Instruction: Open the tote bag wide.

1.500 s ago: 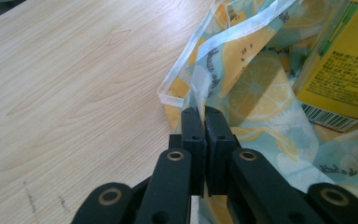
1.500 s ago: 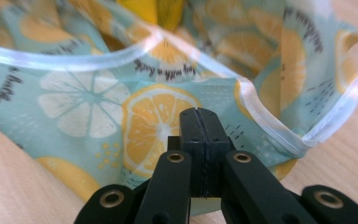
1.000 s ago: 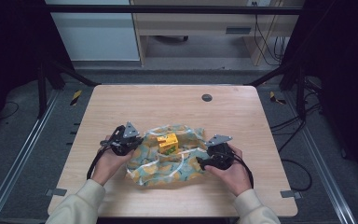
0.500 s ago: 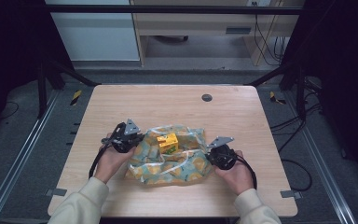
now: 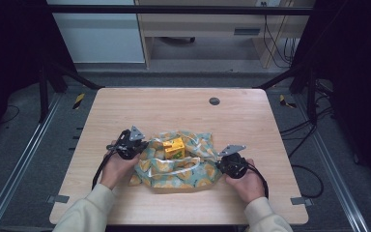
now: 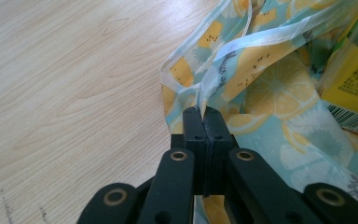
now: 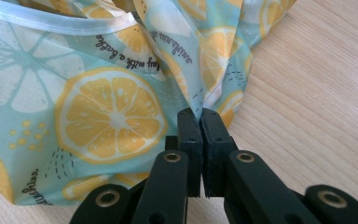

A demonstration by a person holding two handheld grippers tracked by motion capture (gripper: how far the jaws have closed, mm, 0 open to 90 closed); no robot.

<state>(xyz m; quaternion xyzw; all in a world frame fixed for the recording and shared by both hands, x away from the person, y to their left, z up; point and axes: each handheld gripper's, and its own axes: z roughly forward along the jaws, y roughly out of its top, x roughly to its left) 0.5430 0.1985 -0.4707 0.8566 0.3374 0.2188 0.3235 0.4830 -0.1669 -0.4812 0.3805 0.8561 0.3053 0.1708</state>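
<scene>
A light blue bag printed with lemon slices [image 5: 176, 166] lies crumpled on the wooden table [image 5: 174, 111], near its front edge. A yellow carton [image 5: 174, 147] rests on the bag's middle, and its side with a barcode [image 6: 354, 88] shows in the left gripper view. My left gripper [image 5: 134, 146] is shut on the bag's white-trimmed edge [image 6: 200, 91] at the bag's left side. My right gripper [image 5: 226, 163] is shut on a fold of the bag [image 7: 200, 100] at its right side. The bag [image 7: 98, 107] spreads out to the left of those jaws.
A small dark round grommet [image 5: 214, 101] sits in the table's far right part. Bare wood [image 6: 65, 84] lies beyond the bag on all sides. Black frame posts and cables stand off the table, with cabinets behind.
Both grippers have moved apart, the left one leftward and the right one rightward, each holding the bag. The bag has spread wider and flatter between them.
</scene>
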